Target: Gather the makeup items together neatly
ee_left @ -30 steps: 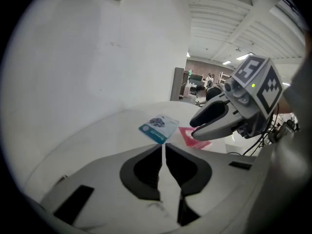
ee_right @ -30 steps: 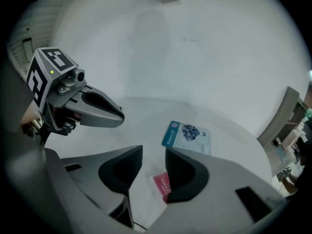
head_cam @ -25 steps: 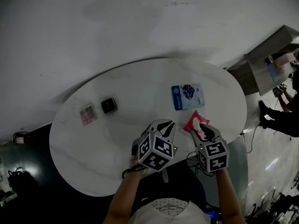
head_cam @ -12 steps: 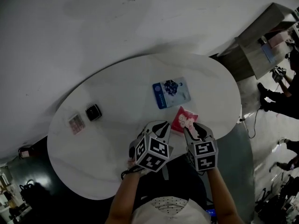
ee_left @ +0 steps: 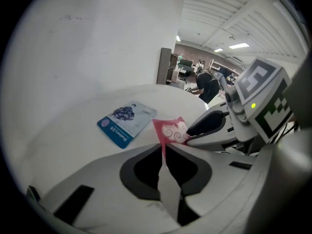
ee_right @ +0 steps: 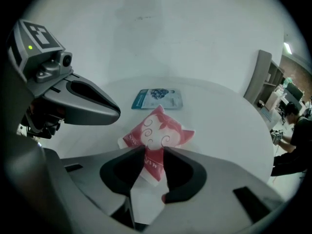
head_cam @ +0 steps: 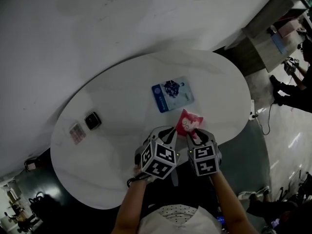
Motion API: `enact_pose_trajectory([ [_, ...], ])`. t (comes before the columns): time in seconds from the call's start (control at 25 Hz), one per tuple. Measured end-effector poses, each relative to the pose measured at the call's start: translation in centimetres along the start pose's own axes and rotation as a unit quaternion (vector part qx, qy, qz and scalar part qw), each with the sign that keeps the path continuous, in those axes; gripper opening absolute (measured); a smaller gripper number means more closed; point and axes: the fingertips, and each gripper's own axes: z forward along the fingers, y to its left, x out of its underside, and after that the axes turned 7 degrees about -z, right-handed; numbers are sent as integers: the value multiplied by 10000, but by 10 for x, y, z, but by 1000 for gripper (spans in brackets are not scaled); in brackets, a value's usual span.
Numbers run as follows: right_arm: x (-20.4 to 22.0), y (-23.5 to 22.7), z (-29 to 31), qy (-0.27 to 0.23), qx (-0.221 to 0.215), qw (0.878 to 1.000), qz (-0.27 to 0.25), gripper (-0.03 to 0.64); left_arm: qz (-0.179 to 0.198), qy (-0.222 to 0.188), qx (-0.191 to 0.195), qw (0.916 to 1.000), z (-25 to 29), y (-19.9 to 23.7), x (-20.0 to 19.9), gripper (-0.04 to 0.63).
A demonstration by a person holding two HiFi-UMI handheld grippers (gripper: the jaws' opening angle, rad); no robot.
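Observation:
A red sachet (head_cam: 189,122) (ee_right: 158,130) stands tilted up off the white round table (head_cam: 122,91), pinched at its near end by my right gripper (head_cam: 194,134) (ee_right: 148,152). Those jaws have just been closing, with the sachet between them. My left gripper (head_cam: 170,131) (ee_left: 163,152) hangs shut just left of the sachet; a red sliver shows through its slit, and I cannot tell whether they touch. A blue sachet (head_cam: 172,94) (ee_left: 126,122) (ee_right: 157,99) lies flat just beyond. Far left lie a black compact (head_cam: 92,120) and a pink palette (head_cam: 77,132).
The table's near edge (head_cam: 146,199) runs just in front of my arms, with dark floor below. Shelving (head_cam: 273,38) and a seated person (head_cam: 297,82) are off to the right, beyond the table. A plain white wall rises behind the table.
Both grippers have sunk toward the table and drawn closer together. The red sachet has stayed in the right gripper's jaws throughout. The items on the table have not moved.

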Motion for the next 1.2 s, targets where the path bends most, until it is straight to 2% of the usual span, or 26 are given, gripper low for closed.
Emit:
enact_pose_trajectory([
  [0.4, 5, 2, 10, 15, -87, 9998, 159, 99, -26, 116, 72, 9999, 4, -3, 11, 48],
  [0.8, 5, 5, 7, 38, -15, 9999, 128, 25, -71, 26, 54, 10000, 3, 0, 12, 48],
  [1.2, -26, 20, -4, -122, -343, 9993, 19, 18, -331, -213, -127, 9991, -11, 13, 9, 48],
])
